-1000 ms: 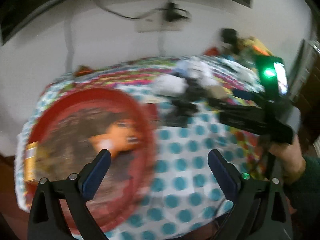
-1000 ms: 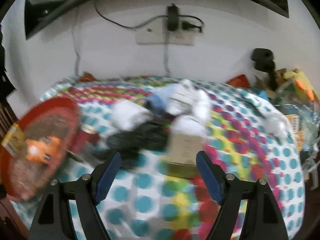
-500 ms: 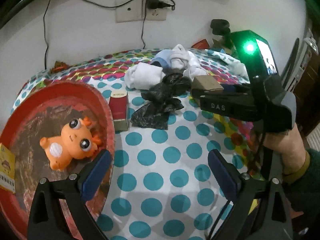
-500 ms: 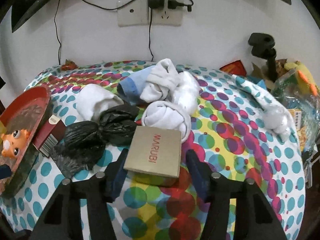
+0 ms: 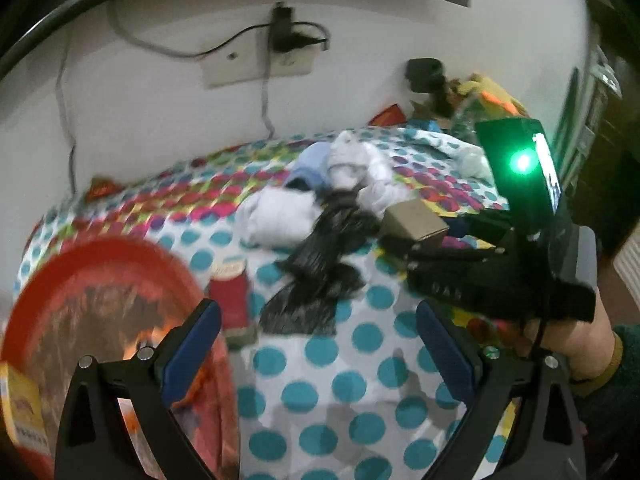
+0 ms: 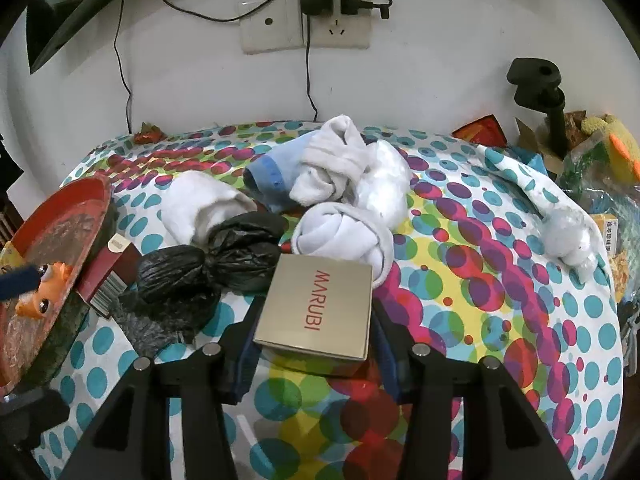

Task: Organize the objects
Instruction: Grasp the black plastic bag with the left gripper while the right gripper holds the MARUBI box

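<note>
A: Left wrist view?
B: Blurred. The left claw (image 5: pixel 318 344) gapes empty over the dotted bench (image 5: pixel 360 364), beside a red tray (image 5: pixel 100 272).
A: Right wrist view?
B: Sharp. The right claw (image 6: pixel 312 344) clamps a tan box (image 6: pixel 316 310) lettered "MARUBI", on the bench near black bags (image 6: pixel 208 264) and rolled socks (image 6: pixel 344 236).

Tan box (image 6: pixel 316 312), red lettering. Beside box: black bag (image 6: pixel 208 264), white socks (image 6: pixel 344 236). Table (image 6: pixel 480 280) cloth multicoloured dots. Red tray (image 6: pixel 60 236), orange toy (image 6: pixel 40 288).

Bare dotted desk (image 5: pixel 352 392) lay open near front, black bag (image 6: pixel 208 264), socks (image 6: pixel 340 236) and red tray (image 6: pixel 56 232) crowded behind and left
</note>
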The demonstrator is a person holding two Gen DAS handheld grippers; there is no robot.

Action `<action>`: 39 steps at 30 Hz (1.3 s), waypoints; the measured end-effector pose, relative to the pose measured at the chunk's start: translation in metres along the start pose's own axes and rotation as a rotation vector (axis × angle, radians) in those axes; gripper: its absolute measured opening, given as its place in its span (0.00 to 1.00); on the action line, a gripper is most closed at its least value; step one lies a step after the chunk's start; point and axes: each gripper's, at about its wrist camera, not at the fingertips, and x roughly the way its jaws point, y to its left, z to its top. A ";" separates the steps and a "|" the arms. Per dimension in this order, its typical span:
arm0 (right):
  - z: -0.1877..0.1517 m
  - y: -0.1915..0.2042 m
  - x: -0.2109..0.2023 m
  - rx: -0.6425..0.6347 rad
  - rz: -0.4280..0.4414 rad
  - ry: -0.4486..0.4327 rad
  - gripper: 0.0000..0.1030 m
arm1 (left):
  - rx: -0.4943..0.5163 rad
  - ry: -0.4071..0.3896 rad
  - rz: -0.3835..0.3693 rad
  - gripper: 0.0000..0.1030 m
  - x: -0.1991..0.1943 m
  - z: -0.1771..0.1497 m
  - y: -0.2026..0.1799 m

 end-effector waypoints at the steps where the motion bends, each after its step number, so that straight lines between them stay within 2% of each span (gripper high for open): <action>1: 0.000 -0.002 -0.001 -0.003 -0.006 -0.005 0.48 | 0.014 -0.001 -0.012 0.94 0.003 0.004 -0.002; 5: -0.004 -0.019 -0.007 0.019 -0.018 -0.014 0.48 | 0.022 0.038 -0.083 0.94 0.024 0.018 -0.005; 7: -0.006 -0.033 -0.010 0.051 -0.016 -0.015 0.48 | 0.010 0.066 -0.095 0.94 0.037 0.023 -0.003; 9: -0.008 -0.044 -0.011 0.081 0.002 -0.013 0.48 | 0.001 0.097 -0.099 0.92 0.049 0.025 -0.002; 11: -0.009 -0.051 -0.011 0.109 0.017 -0.009 0.48 | -0.007 0.118 -0.099 0.83 0.057 0.026 -0.001; 13: -0.009 -0.054 -0.009 0.122 0.026 0.000 0.48 | -0.022 0.148 -0.103 0.79 0.067 0.027 0.001; 19: -0.008 -0.051 -0.008 0.106 0.023 0.001 0.48 | -0.006 0.188 -0.070 0.77 0.086 0.028 -0.001; 21: -0.008 -0.050 -0.008 0.106 0.024 0.001 0.48 | 0.011 0.198 -0.058 0.72 0.091 0.027 -0.004; 23: -0.008 -0.050 -0.008 0.105 0.022 0.001 0.48 | 0.008 0.222 -0.053 0.58 0.097 0.026 -0.005; 25: -0.008 -0.050 -0.008 0.106 0.023 0.001 0.49 | -0.002 0.237 -0.054 0.52 0.101 0.025 -0.004; 27: -0.008 -0.051 -0.008 0.106 0.023 0.001 0.49 | -0.001 0.235 -0.045 0.51 0.101 0.025 -0.004; 34: -0.008 -0.051 -0.008 0.105 0.023 0.001 0.49 | 0.014 0.235 -0.044 0.30 0.100 0.026 -0.009; 39: -0.008 -0.051 -0.008 0.105 0.024 0.001 0.49 | 0.005 0.228 -0.051 0.26 0.093 0.025 -0.008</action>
